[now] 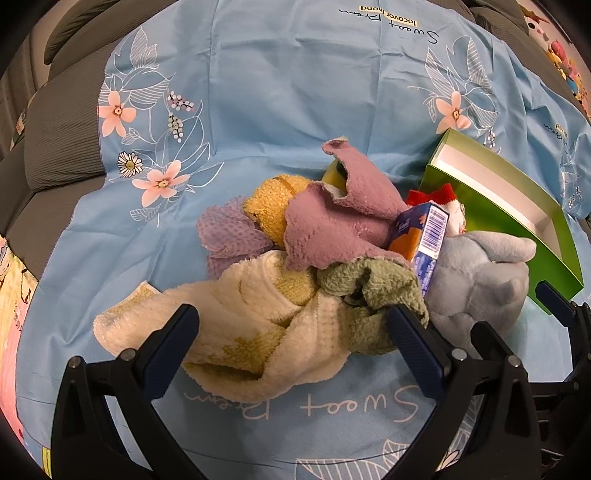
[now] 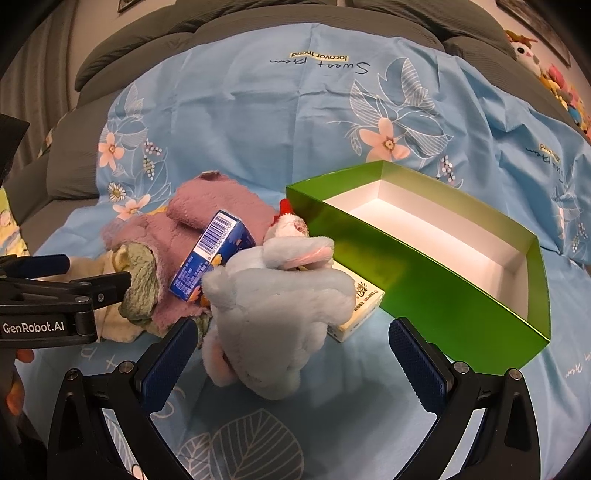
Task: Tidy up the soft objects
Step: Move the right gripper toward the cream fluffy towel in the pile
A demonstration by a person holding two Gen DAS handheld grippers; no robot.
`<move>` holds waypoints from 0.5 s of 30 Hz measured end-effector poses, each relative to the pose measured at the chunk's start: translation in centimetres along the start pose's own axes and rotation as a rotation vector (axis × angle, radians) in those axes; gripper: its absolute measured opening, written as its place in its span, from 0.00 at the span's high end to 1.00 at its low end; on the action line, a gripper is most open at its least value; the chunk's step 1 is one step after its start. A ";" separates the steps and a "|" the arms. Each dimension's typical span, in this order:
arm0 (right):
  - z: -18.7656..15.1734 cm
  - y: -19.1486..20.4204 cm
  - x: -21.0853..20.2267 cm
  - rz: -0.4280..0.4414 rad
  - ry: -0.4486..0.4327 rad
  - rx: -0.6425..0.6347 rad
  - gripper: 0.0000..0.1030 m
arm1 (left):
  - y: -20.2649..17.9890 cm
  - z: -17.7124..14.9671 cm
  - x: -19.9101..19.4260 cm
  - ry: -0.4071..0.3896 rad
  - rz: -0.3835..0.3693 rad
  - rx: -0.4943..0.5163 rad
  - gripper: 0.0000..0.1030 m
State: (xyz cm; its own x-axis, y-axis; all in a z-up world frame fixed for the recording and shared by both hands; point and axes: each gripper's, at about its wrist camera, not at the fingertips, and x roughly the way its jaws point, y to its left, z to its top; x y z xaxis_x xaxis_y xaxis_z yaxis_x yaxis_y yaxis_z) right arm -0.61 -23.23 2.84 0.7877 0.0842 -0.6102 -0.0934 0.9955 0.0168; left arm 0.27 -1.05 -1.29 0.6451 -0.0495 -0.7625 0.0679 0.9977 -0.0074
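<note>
Both tools, left and right, gape over a blue floral sheet on a grey sofa.

We see a light blue flowered sheet spread over a grey sofa. On the sheet lie a heap of cloths, a pale blue plush toy, a small cream box and an open green box.

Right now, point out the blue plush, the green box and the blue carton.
blue plush (image 2: 280, 306), right wrist view, its body.
green box (image 2: 424, 291), right wrist view, near outer wall.
blue carton (image 2: 210, 254), right wrist view, its side.
</note>
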 end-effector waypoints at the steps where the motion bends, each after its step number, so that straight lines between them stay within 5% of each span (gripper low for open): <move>1: 0.0 0.0 0.0 0.000 0.000 -0.001 0.00 | 0.0 0.0 0.0 0.000 0.000 0.000 0.01; 15: -0.1 0.3 0.2 0.003 0.007 -0.012 0.00 | -0.2 -0.2 0.1 -0.001 -0.002 0.004 0.01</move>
State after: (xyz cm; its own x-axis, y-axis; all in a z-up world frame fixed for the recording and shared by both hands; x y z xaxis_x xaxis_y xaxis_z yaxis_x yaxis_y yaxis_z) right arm -0.51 -22.92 2.62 0.7831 0.0869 -0.6158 -0.1029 0.9946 0.0094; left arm 0.19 -1.25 -1.48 0.6455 -0.0514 -0.7620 0.0720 0.9974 -0.0063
